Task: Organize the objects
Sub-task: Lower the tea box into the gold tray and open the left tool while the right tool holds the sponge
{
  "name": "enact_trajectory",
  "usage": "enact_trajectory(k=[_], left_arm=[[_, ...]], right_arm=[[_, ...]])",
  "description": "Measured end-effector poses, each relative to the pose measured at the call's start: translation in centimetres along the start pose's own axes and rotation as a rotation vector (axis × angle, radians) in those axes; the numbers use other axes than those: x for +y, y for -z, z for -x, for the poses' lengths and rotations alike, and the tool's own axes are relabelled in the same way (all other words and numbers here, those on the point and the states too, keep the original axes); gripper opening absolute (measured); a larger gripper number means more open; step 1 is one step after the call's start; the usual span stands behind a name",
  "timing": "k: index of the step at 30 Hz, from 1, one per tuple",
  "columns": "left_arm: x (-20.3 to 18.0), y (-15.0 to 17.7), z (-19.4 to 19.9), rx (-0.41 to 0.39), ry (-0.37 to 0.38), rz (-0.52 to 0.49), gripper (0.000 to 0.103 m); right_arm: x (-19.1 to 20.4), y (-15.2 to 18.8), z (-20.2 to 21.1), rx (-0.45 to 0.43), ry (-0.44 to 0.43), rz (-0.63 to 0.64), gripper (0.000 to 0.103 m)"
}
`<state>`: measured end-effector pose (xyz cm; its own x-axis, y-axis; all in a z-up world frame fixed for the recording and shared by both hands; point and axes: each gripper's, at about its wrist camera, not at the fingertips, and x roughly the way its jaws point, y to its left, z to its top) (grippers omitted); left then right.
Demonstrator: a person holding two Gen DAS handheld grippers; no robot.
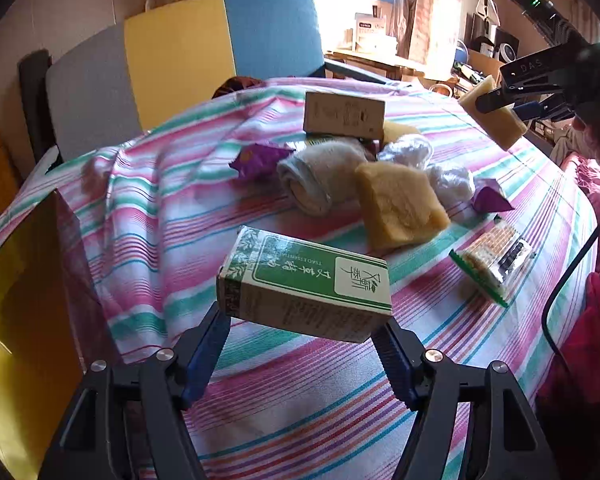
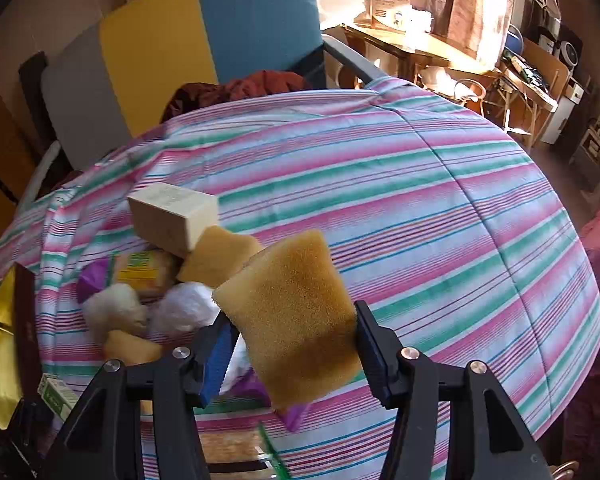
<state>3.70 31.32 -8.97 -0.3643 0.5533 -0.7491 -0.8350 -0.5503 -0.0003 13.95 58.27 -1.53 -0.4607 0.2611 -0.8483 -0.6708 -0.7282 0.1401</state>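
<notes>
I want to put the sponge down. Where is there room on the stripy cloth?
The right half of the cloth is bare, right of the sponge in the right gripper. It's crowded around the beige box, sock and other sponges.

A home bedroom: striped bedsheet (image 2: 420, 184), curtained window (image 1: 428, 4), cluttered wooden desk (image 2: 412, 46).

striped cloth-covered surface (image 1: 148, 216) carries beige box (image 1: 343, 115), rolled towel (image 1: 316, 176), yellow sponge (image 1: 400, 208), cracker pack (image 1: 494, 264).
</notes>
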Motion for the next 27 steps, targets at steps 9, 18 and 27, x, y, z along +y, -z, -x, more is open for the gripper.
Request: enact_trajectory(k=[9, 18, 27], left_arm=[[7.8, 0.2, 7.6, -0.073, -0.081, 0.211, 0.072], [21.8, 4.2, 10.7, -0.008, -0.289, 0.493, 0.072], [31.0, 5.4, 8.1, 0.096, -0.381, 0.653, 0.072]], right_arm=[[14.5, 4.3, 0.1, 0.003, -0.308, 0.207, 0.057], [20.4, 9.6, -6.3, 0.135, -0.317, 0.369, 0.057], [20.2, 9.5, -6.3, 0.121, -0.334, 0.380, 0.057]])
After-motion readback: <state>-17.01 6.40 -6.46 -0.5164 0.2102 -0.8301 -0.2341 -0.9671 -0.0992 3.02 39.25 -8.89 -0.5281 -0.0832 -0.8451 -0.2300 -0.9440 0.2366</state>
